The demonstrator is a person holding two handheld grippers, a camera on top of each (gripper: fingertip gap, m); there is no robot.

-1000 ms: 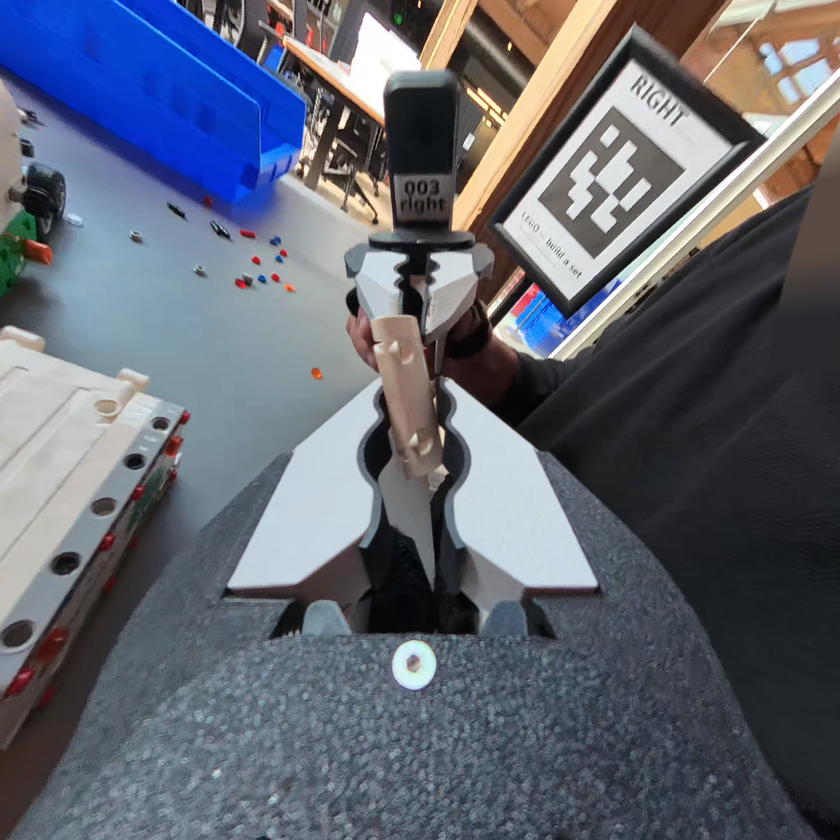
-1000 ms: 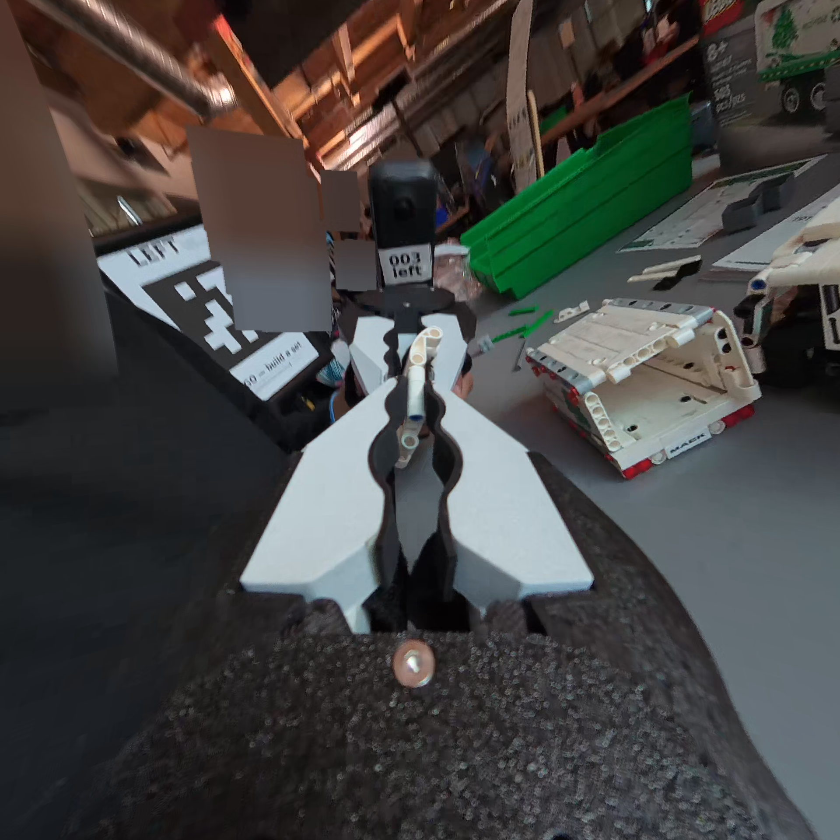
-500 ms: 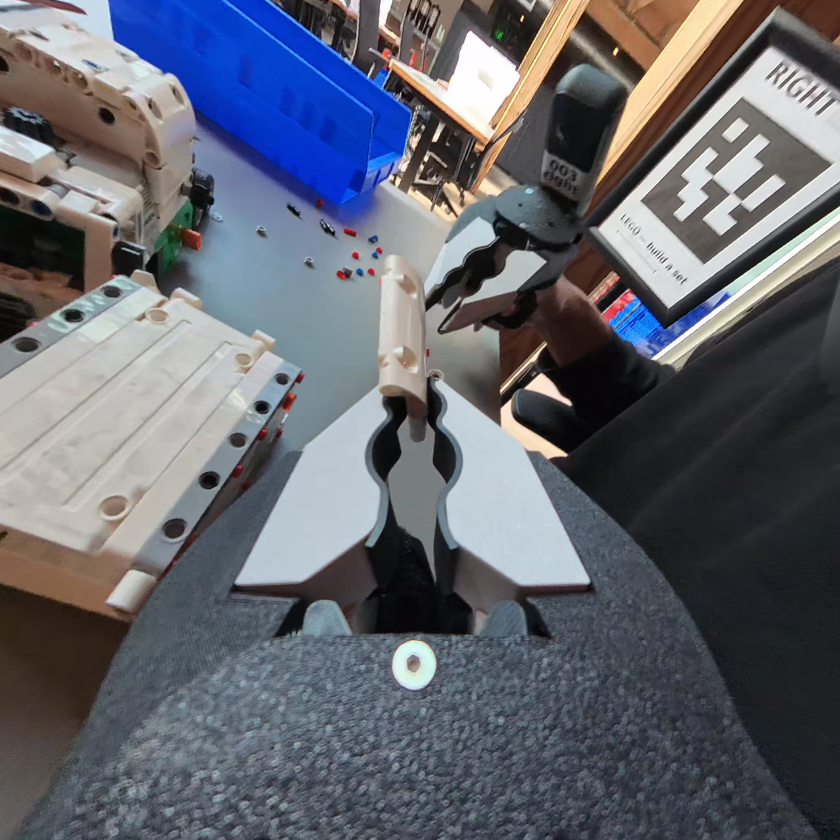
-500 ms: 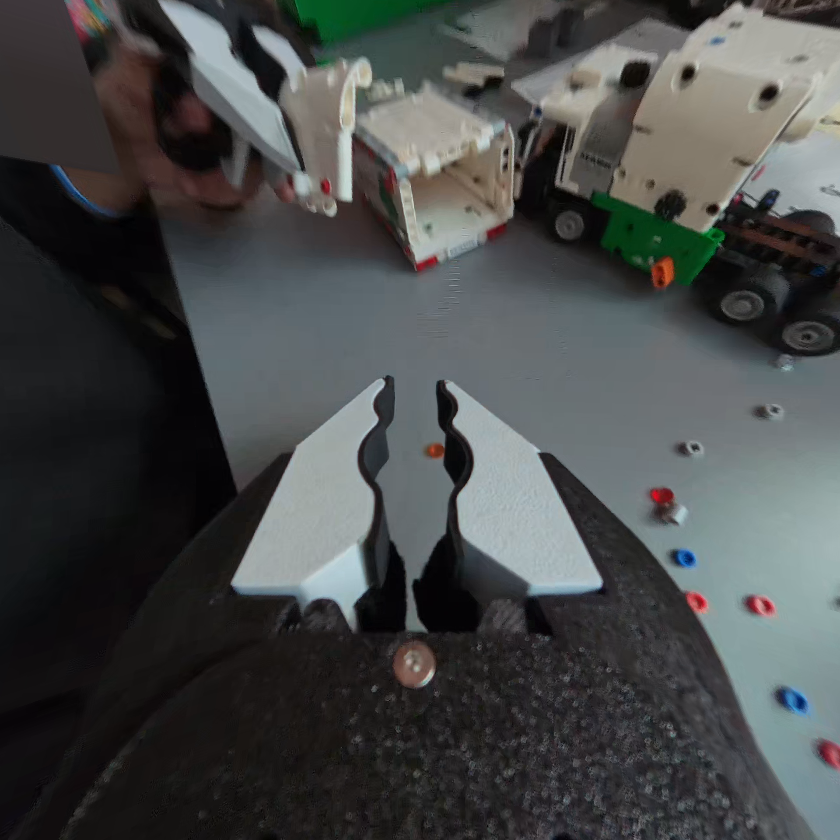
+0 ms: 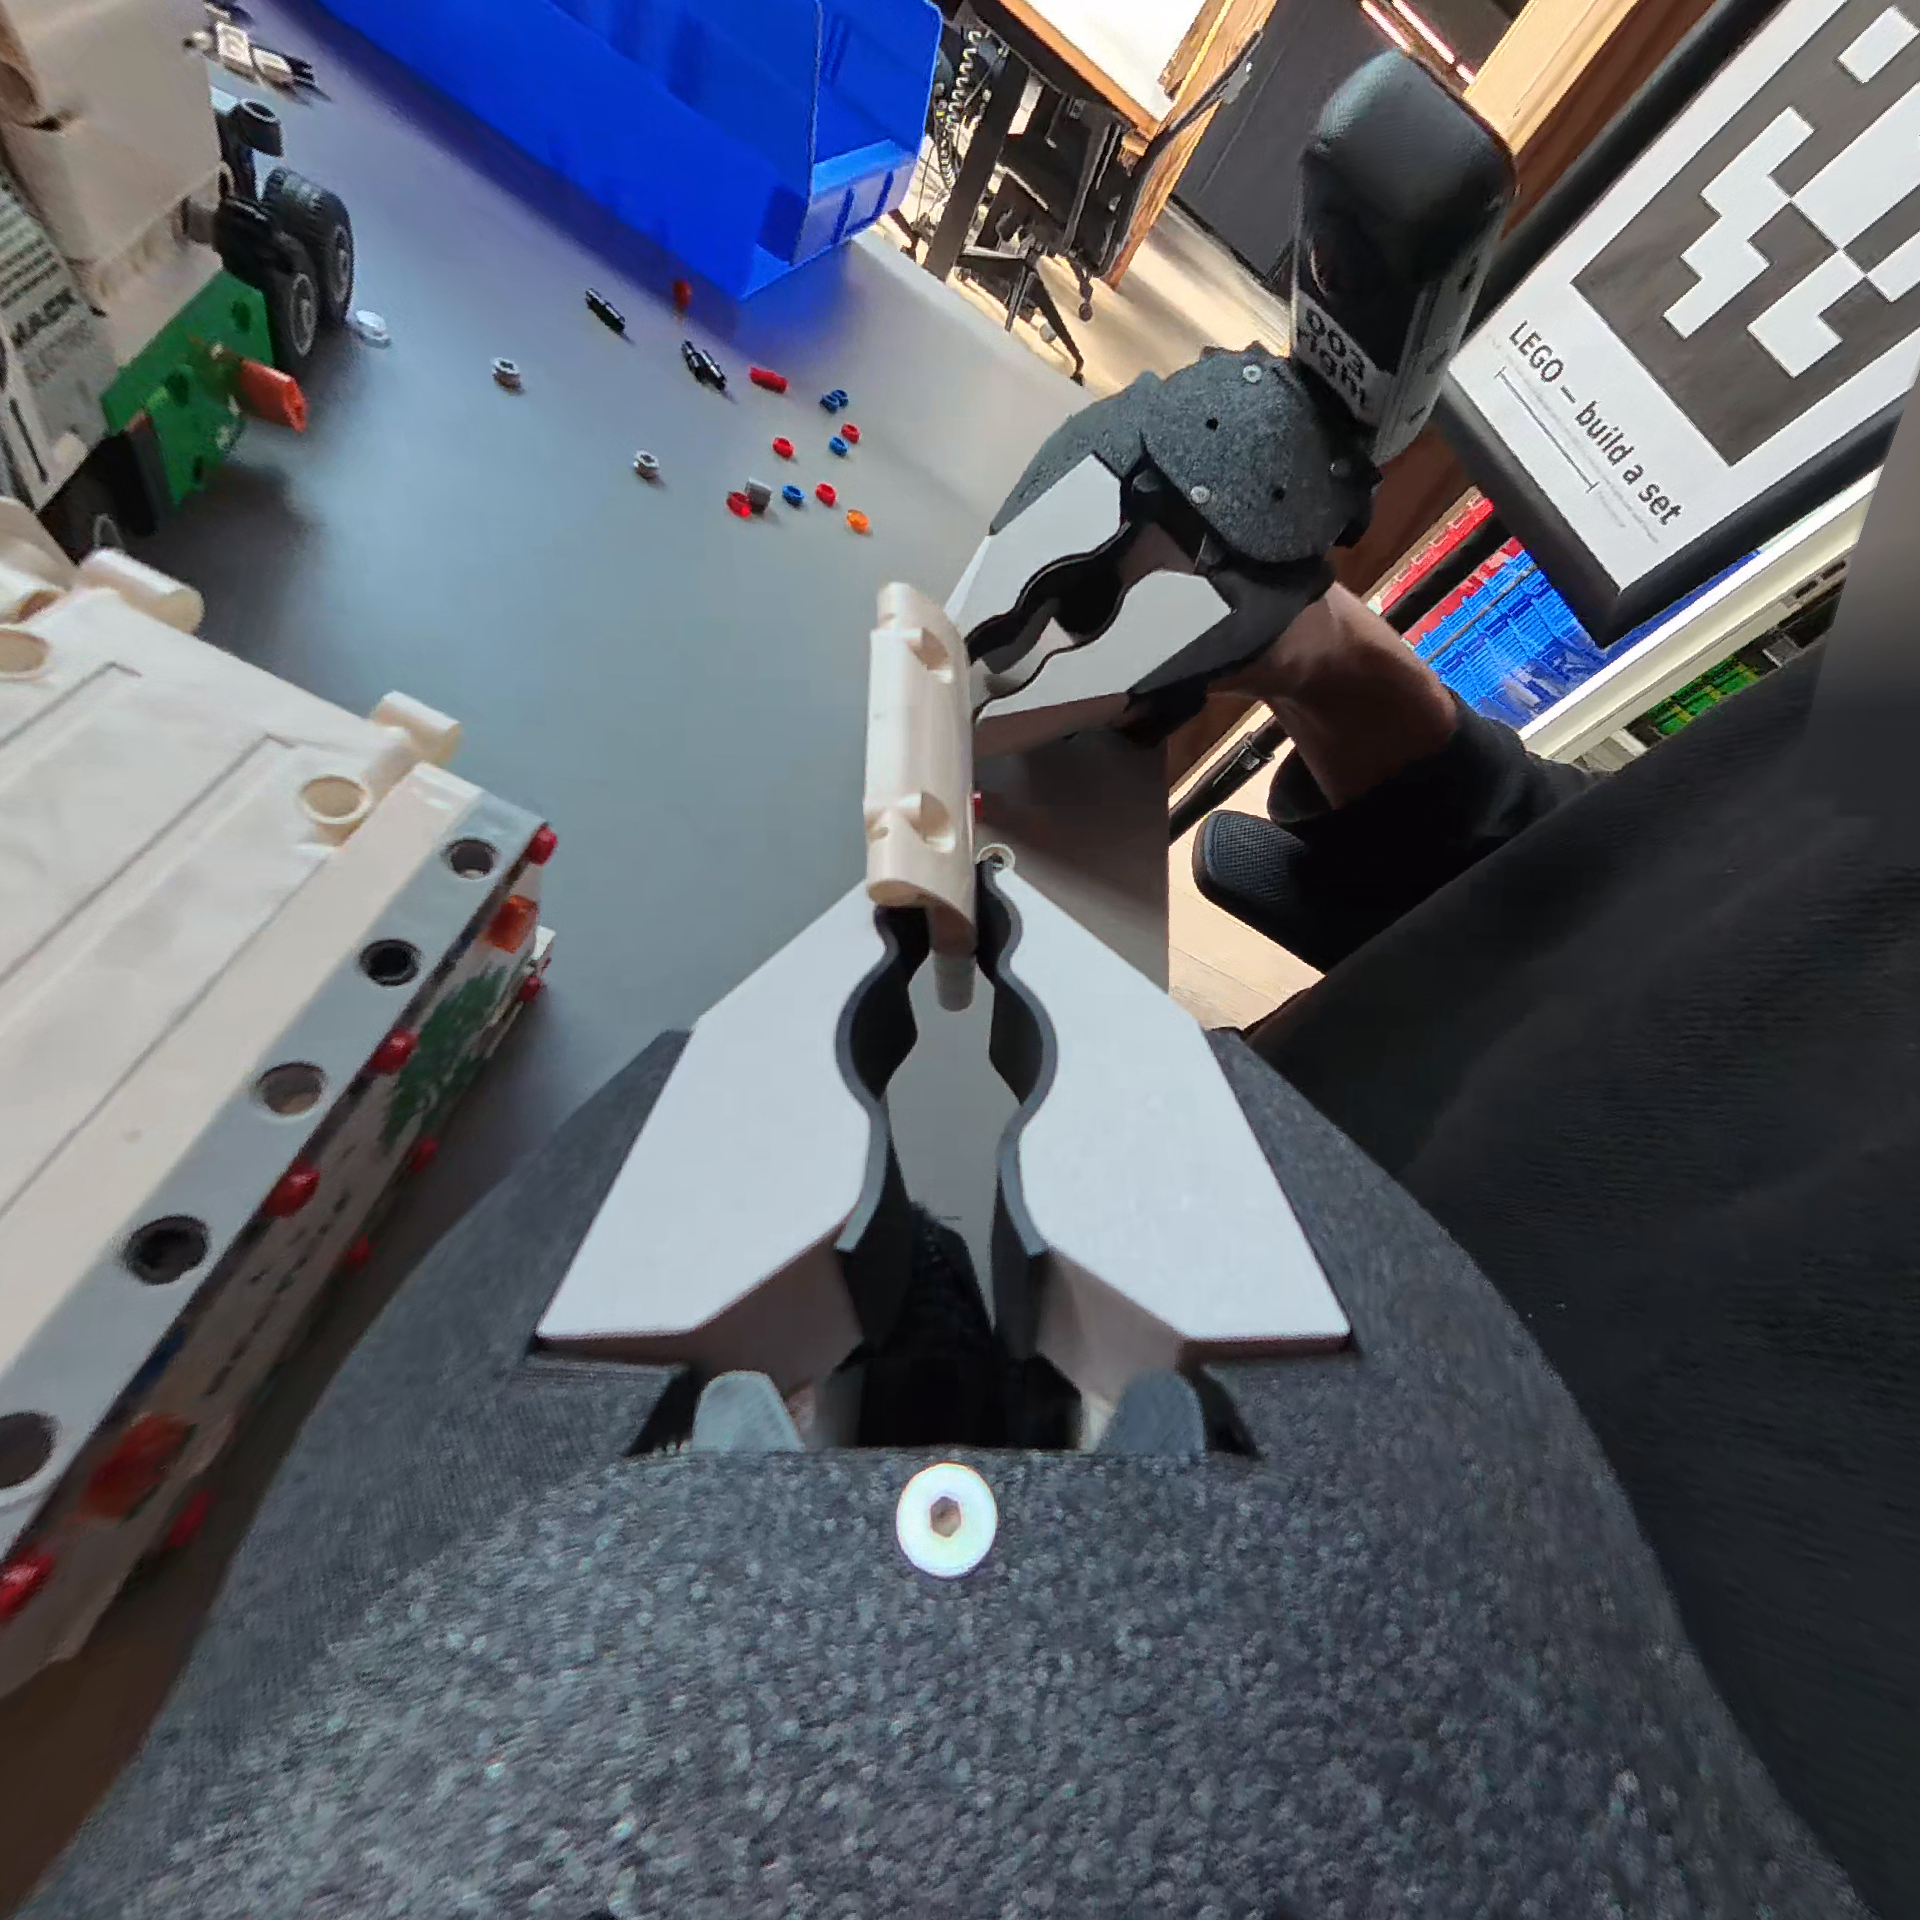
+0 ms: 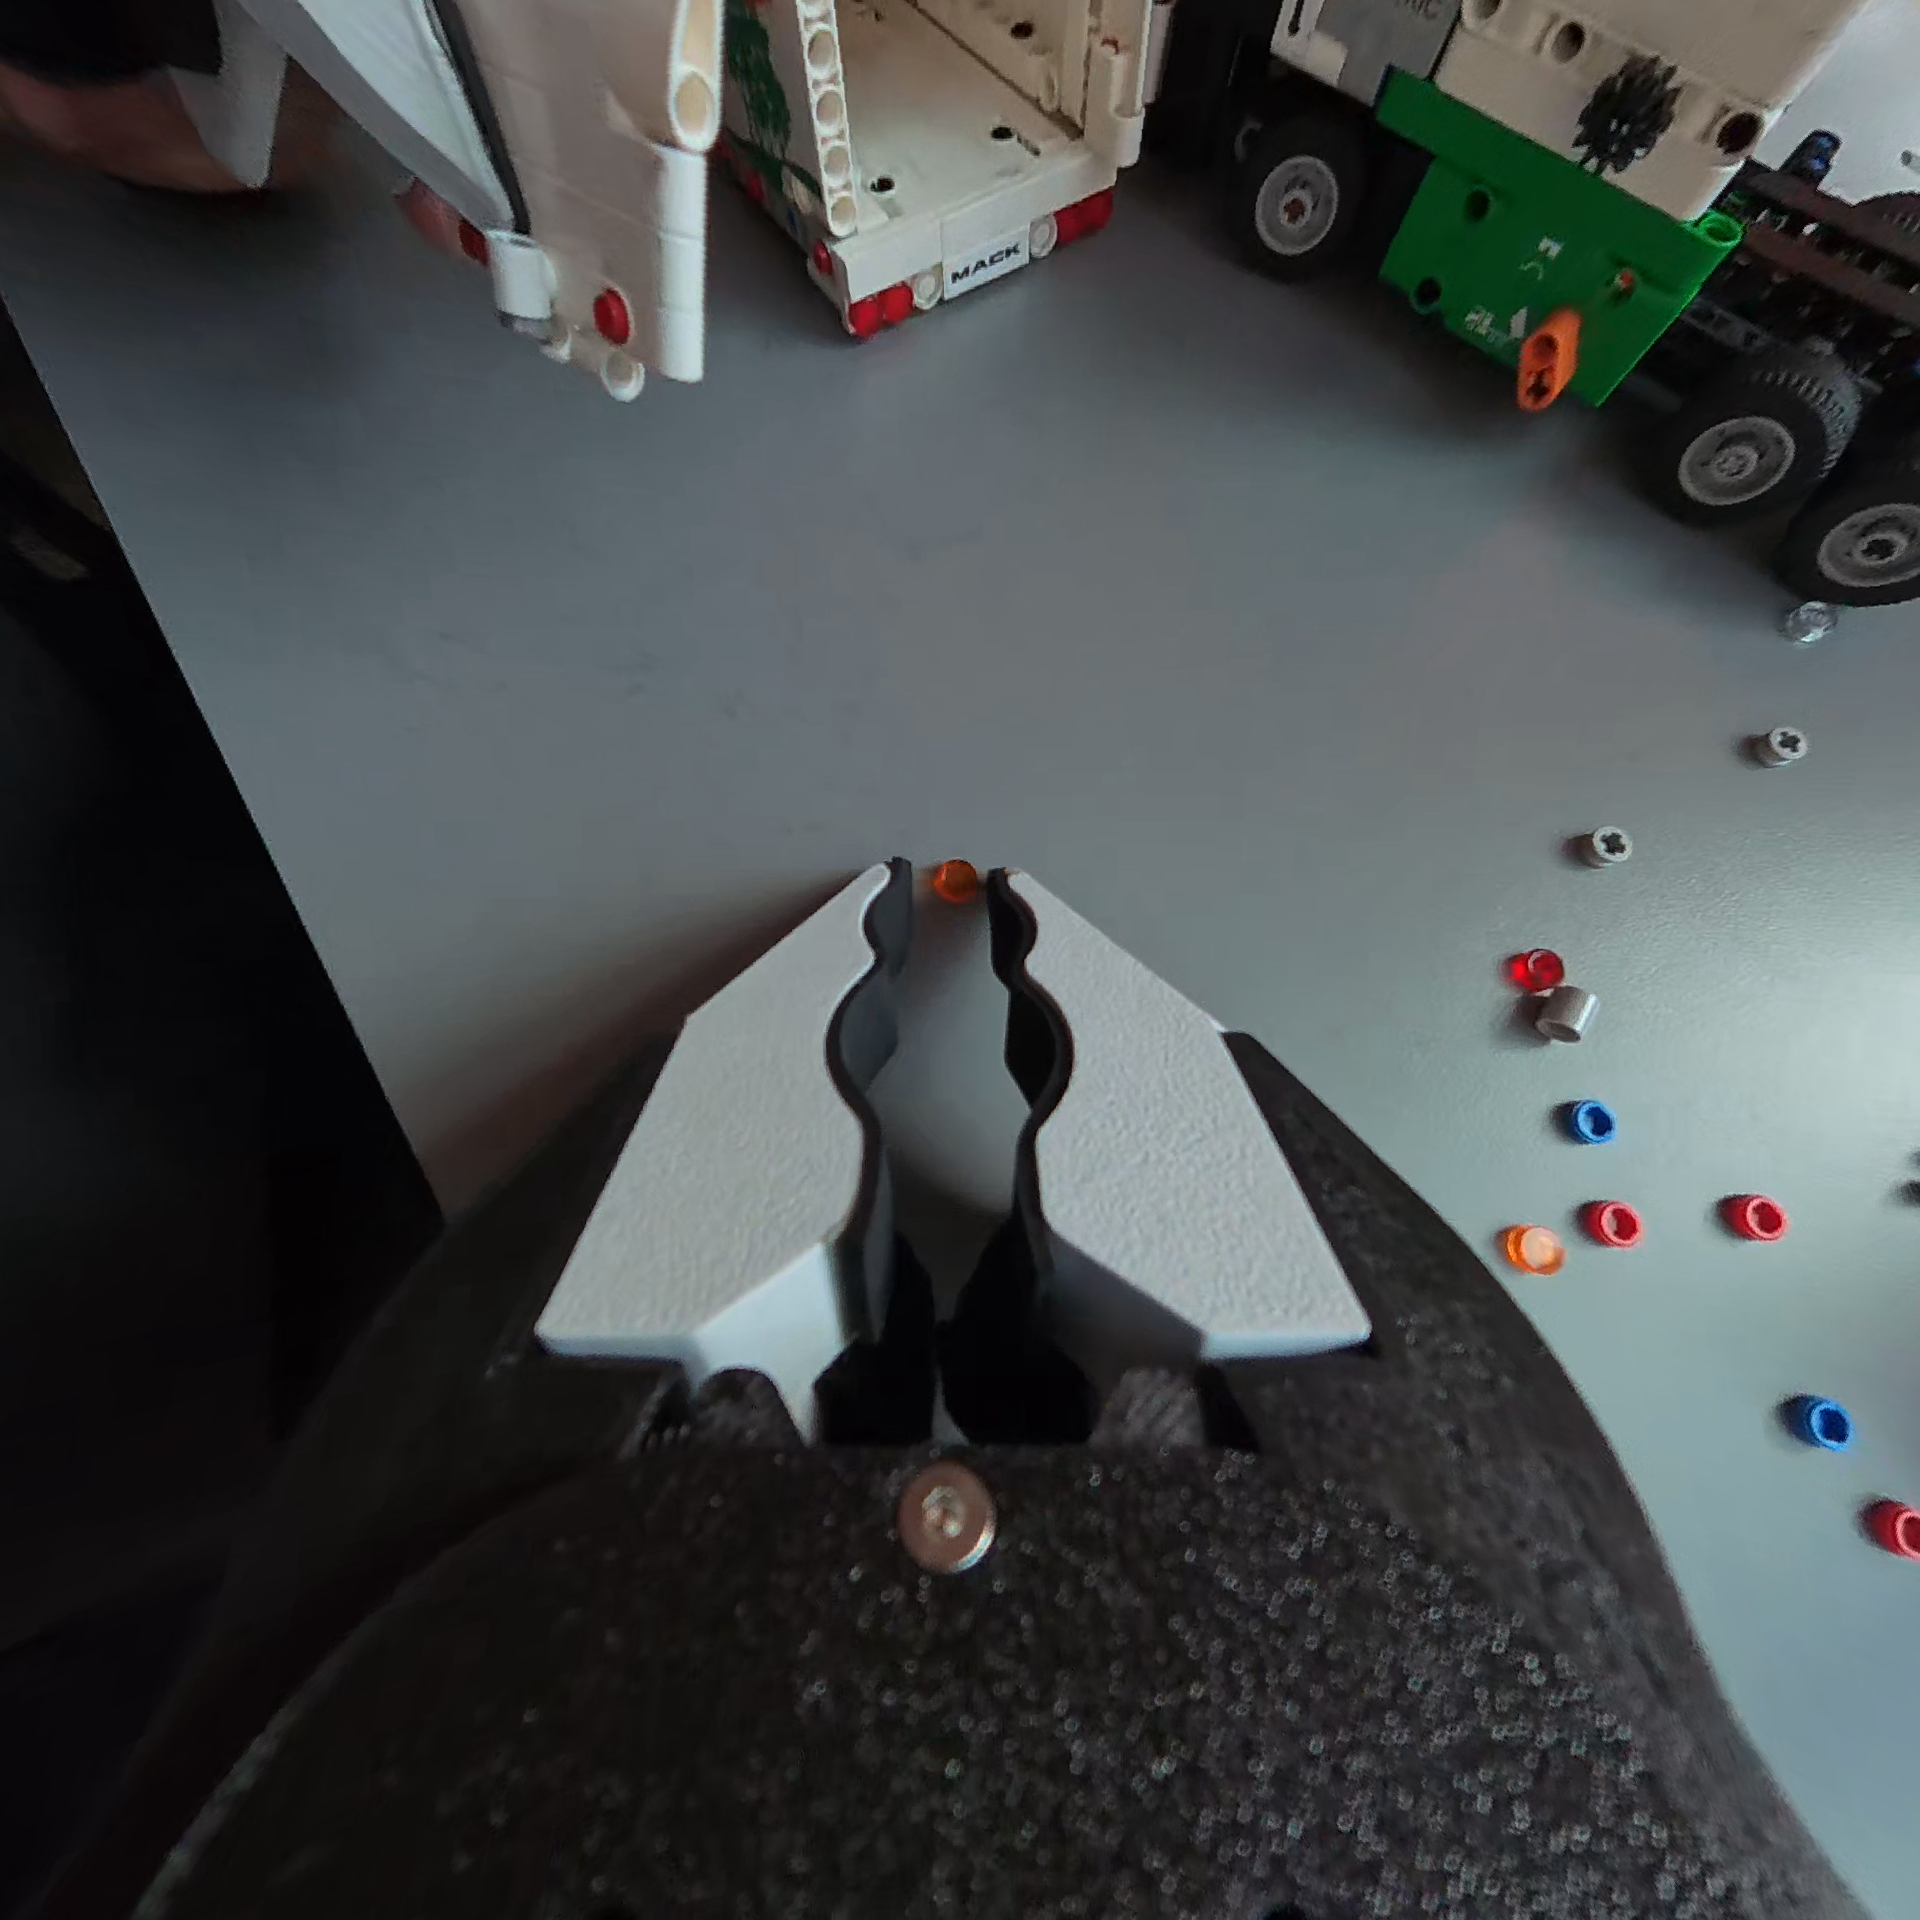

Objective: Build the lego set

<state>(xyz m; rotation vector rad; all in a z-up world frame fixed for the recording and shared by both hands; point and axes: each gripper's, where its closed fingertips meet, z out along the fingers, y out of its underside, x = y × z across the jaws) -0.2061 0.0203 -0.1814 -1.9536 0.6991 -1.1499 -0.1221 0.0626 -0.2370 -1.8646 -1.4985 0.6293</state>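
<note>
My left gripper [image 5: 940,909] is shut on a cream-white lego panel piece [image 5: 920,748] and holds it upright above the grey table. The piece and the left gripper also show at the top left of the right wrist view [image 6: 665,187]. My right gripper [image 6: 945,885] is open and low over the table. A small orange round stud [image 6: 954,879] lies between its fingertips; I cannot tell whether they touch it. The right gripper also shows in the left wrist view [image 5: 1049,665], just right of the held piece.
A white lego box body [image 5: 208,935] [image 6: 935,135] lies near the left gripper. A green and white truck [image 6: 1558,208] stands behind. Loose red, blue, orange and grey studs [image 6: 1610,1221] lie right of the right gripper. A blue bin [image 5: 675,104] sits at the back. There is about 12 cm between the tips of the two grippers.
The right gripper let go of the white piece, swung down to the table and now has the orange stud between its open tips. The left gripper kept the piece and moved beside the box body.
</note>
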